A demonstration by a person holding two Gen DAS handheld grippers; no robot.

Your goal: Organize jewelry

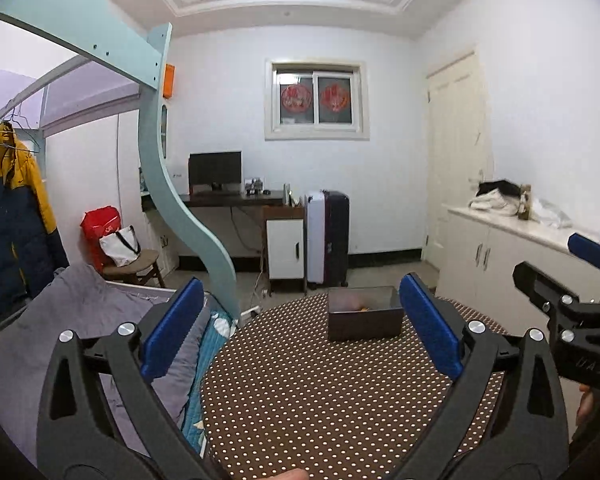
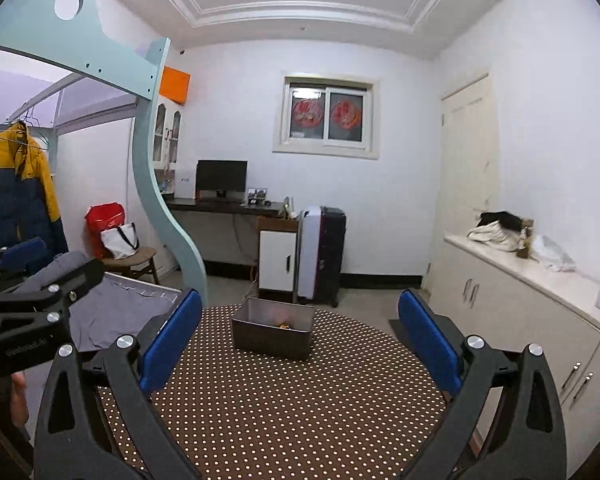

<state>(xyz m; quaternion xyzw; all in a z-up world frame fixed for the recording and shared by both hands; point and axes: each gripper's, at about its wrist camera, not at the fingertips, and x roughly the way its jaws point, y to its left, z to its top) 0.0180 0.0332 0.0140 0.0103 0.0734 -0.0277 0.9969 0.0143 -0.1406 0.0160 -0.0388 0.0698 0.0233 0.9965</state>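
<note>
A dark open box (image 1: 364,314) (image 2: 273,332) stands near the far edge of a round table with a brown dotted cloth (image 1: 320,392) (image 2: 284,400). Something small and orange-gold lies inside it (image 2: 285,325). My left gripper (image 1: 302,328) hovers over the near part of the table, open, nothing between its blue pads. My right gripper (image 2: 300,340) is held level beside it, also open and empty, well short of the box. In the left wrist view the right gripper (image 1: 580,280) shows at the right edge; in the right wrist view the left gripper (image 2: 32,276) shows at the left edge.
A bed with grey bedding (image 1: 80,320) and a pale green bunk frame (image 1: 168,184) lie left of the table. White cabinets (image 2: 520,292) line the right wall. A desk with a monitor (image 1: 216,172), a suitcase (image 1: 328,236) and a chair with bags (image 1: 116,244) stand beyond.
</note>
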